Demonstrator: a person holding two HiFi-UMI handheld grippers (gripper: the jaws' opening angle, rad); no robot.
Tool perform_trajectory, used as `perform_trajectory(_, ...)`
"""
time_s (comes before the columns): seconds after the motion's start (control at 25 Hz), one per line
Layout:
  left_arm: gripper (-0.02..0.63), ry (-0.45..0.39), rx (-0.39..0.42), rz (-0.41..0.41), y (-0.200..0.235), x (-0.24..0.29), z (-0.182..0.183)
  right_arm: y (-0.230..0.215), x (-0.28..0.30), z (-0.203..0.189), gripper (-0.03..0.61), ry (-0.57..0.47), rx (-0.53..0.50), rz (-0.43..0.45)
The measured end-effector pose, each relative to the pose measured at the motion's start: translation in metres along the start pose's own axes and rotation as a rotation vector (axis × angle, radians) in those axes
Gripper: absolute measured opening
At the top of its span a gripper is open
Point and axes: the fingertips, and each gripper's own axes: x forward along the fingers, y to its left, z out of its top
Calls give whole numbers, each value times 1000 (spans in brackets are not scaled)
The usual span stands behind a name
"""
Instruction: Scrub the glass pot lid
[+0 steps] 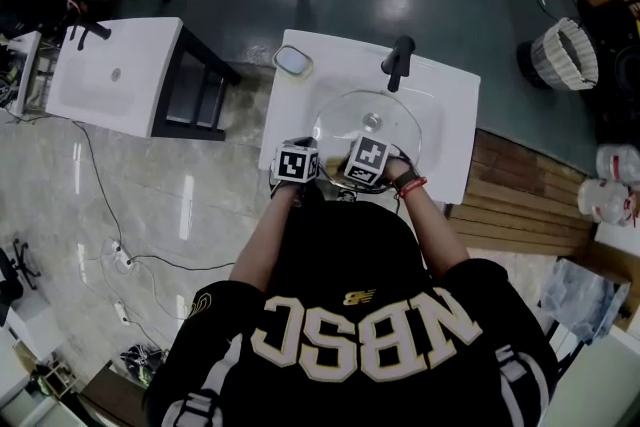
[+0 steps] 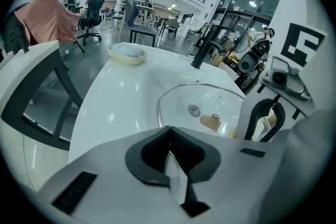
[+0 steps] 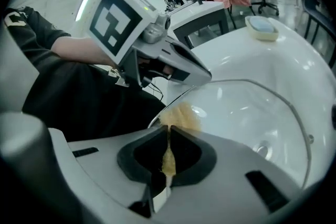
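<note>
Left gripper [image 2: 169,139] is pinched shut on the near rim of the lid [image 1: 368,127], mid-frame over the sink [image 1: 452,105]. The glass looks stiff, slick and breakable, so the rim seems the safest hold. Right gripper [image 3: 168,136] clamps a sponge [image 3: 182,114] against it.

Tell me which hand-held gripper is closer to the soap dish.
Left. The left hand-held gripper sits at the sink's front edge, straight in front of the soap dish; the right hand-held gripper is beside it, farther toward the faucet side.
</note>
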Motion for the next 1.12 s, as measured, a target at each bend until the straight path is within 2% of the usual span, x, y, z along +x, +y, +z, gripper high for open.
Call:
perform_trajectory(0.2,14,-4,-45,-19,2,1,0,-32,11,25,25,-8,-32,-101)
perform_trajectory(0.4,14,-1,-65,-33,2,2,0,-59,20,46,25,-67,-22,-189)
perform_trajectory(0.64,15,16,-37,-38,2,3,0,-101,19,47,25,-28,-24,-323)
perform_trajectory(0.88,15,34,-7,-28,2,4,-1,-160,4,46,25,-91,48,-513)
perform_trajectory(1.12,15,43,12,-22,2,3,-1,-192,-16,20,25,-44,81,-681)
